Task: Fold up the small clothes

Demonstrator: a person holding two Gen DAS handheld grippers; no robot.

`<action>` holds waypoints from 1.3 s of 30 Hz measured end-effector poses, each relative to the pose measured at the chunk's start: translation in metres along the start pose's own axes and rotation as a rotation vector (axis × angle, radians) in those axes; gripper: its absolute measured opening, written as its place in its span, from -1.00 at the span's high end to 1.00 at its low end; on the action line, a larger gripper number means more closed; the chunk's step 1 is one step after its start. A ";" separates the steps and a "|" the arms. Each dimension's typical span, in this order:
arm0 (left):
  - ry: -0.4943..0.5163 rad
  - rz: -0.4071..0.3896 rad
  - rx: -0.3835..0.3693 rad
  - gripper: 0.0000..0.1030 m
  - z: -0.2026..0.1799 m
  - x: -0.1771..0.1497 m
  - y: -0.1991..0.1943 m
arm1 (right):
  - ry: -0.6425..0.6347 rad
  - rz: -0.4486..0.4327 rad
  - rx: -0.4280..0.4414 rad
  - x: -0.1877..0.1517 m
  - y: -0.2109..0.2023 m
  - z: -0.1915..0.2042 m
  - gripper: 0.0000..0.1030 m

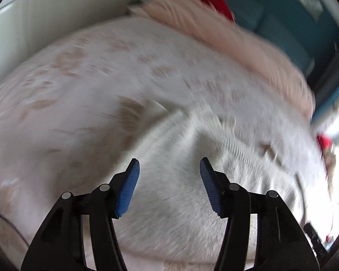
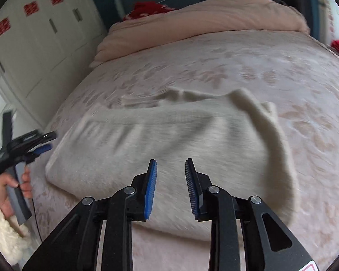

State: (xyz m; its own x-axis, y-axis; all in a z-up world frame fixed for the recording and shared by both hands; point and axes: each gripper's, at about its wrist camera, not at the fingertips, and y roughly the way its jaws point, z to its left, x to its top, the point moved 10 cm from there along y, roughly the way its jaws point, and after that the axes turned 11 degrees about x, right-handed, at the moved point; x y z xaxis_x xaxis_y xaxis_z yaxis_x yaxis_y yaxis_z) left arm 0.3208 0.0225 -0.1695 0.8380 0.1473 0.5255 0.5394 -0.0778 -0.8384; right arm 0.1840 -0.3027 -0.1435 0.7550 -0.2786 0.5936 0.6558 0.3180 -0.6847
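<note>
My right gripper point(image 2: 170, 166) hangs with its blue pads parted and nothing between them, just above the near edge of the cream sweater point(image 2: 160, 140), which lies partly folded on the pink bedspread point(image 2: 271, 67). My left gripper point(image 1: 169, 164) (blurred view) gapes wider, also empty, over the same knit point(image 1: 180, 158); beyond lies a peach quilt point(image 2: 214, 20).

**No legible writing in either view**

The red paper cutouts point(image 2: 30, 8) on the white wardrobe doors point(image 2: 40, 45) may carry characters, but blur leaves them unreadable. A red-edged label point(image 2: 310, 267) on the right gripper's body is cut off at the frame edge.
</note>
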 end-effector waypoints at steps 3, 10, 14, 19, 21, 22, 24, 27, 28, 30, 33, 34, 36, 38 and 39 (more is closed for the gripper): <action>0.094 0.061 0.181 0.93 0.006 -0.013 0.045 | 0.028 0.120 0.003 -0.019 0.048 -0.004 0.64; 0.037 0.013 0.198 1.00 0.024 -0.008 0.057 | -0.001 0.160 -0.005 -0.019 0.076 -0.002 0.69; 0.029 -0.018 0.134 0.97 0.014 -0.001 0.031 | -0.055 0.120 -0.001 0.008 0.060 0.011 0.67; 0.088 -0.096 0.032 -0.17 -0.022 0.039 0.016 | -0.040 -0.043 -0.137 0.062 0.011 -0.046 0.07; 0.115 -0.066 0.042 -0.45 -0.036 0.054 0.037 | 0.001 -0.061 -0.214 0.077 0.004 -0.084 -0.15; 0.127 -0.048 0.054 -0.48 -0.039 0.058 0.049 | 0.029 -0.046 -0.248 0.082 0.006 -0.107 -0.20; 0.154 0.037 0.062 -0.47 -0.050 0.057 0.080 | 0.094 0.027 -0.253 0.083 0.026 -0.140 -0.24; 0.204 0.064 0.107 0.51 -0.055 0.055 0.100 | 0.160 0.120 -0.144 0.067 0.056 -0.151 0.84; 0.229 0.049 0.116 0.72 -0.057 0.059 0.100 | 0.139 0.106 -0.147 0.071 0.051 -0.148 0.84; 0.196 0.035 0.080 0.78 -0.056 0.067 0.094 | 0.097 0.002 -0.131 0.091 0.035 -0.134 0.86; 0.200 0.026 0.097 0.79 -0.053 0.072 0.097 | 0.130 -0.091 -0.111 0.108 0.021 -0.138 0.85; 0.209 0.030 0.107 0.78 -0.053 0.071 0.100 | 0.139 -0.043 -0.143 0.100 0.035 -0.150 0.84; 0.221 0.026 0.133 0.78 -0.052 0.069 0.104 | 0.159 0.097 -0.171 0.074 0.067 -0.167 0.82; 0.227 0.016 0.148 0.78 -0.053 0.067 0.103 | 0.148 0.058 -0.187 0.083 0.065 -0.160 0.73; 0.238 0.013 0.153 0.78 -0.054 0.067 0.101 | 0.152 0.018 -0.181 0.089 0.054 -0.152 0.67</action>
State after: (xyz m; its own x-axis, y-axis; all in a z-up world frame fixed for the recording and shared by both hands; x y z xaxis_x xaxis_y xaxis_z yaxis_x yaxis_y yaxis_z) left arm 0.4360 -0.0283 -0.2115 0.8501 -0.0900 0.5189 0.5252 0.0742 -0.8477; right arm 0.2862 -0.4484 -0.1922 0.7484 -0.4119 0.5198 0.6209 0.1598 -0.7674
